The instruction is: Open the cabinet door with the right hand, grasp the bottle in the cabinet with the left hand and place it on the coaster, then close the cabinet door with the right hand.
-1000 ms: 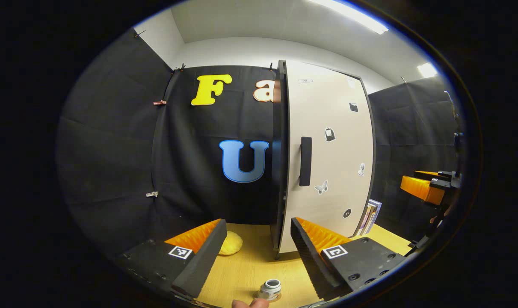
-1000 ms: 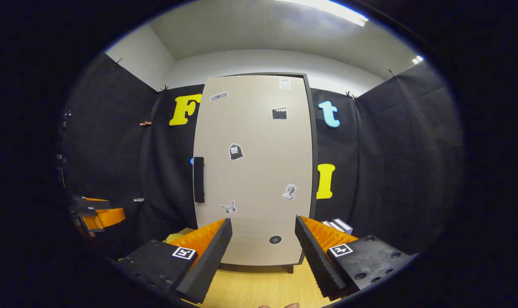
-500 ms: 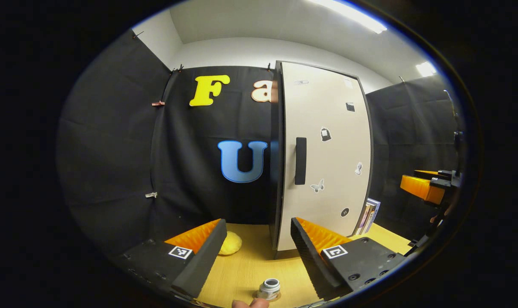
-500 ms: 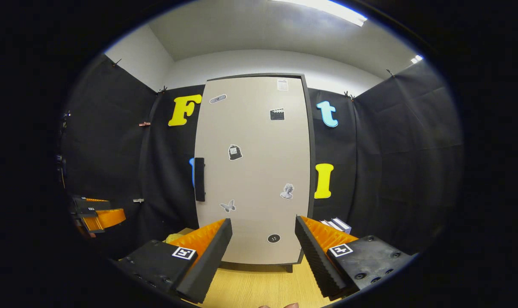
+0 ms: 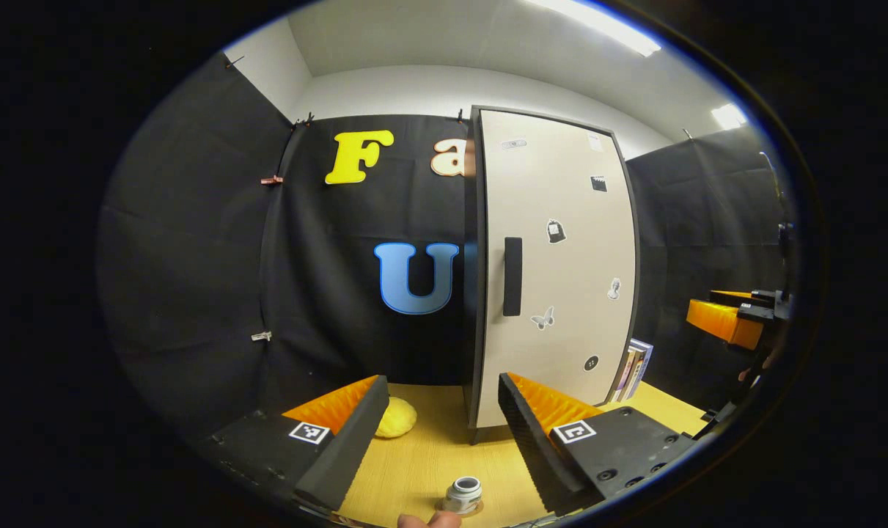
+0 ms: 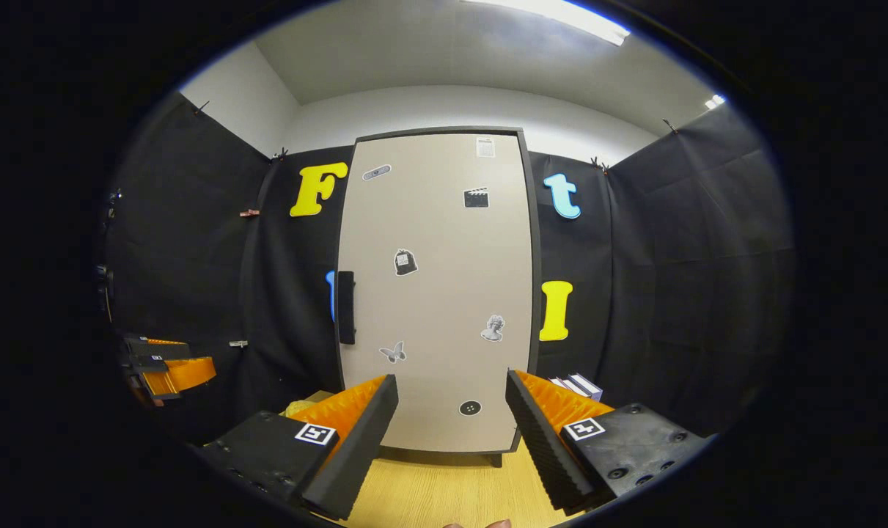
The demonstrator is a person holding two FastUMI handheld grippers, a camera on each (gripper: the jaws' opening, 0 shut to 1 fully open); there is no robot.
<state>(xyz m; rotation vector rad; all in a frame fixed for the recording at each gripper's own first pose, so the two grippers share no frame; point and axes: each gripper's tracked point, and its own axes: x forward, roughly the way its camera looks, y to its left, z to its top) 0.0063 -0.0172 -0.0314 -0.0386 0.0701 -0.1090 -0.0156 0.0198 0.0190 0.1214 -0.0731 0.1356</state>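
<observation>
Both tools are hanging released: left tool [image 5: 438, 433] and right tool [image 6: 449, 429], nothing between the fingers. The bottle [image 5: 463, 495] sits on the coaster [image 5: 476, 507] on the desk [image 5: 429, 455], and the cabinet door [image 6: 436, 293] looks closed.

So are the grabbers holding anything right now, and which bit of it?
Nothing is held. The left gripper and right gripper are both open with empty space between their fingers. The bottle stands on the table, untouched.

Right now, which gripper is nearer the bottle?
Left. The bottle stands on the coaster just ahead of the open left gripper; the right gripper faces the cabinet door.
</observation>
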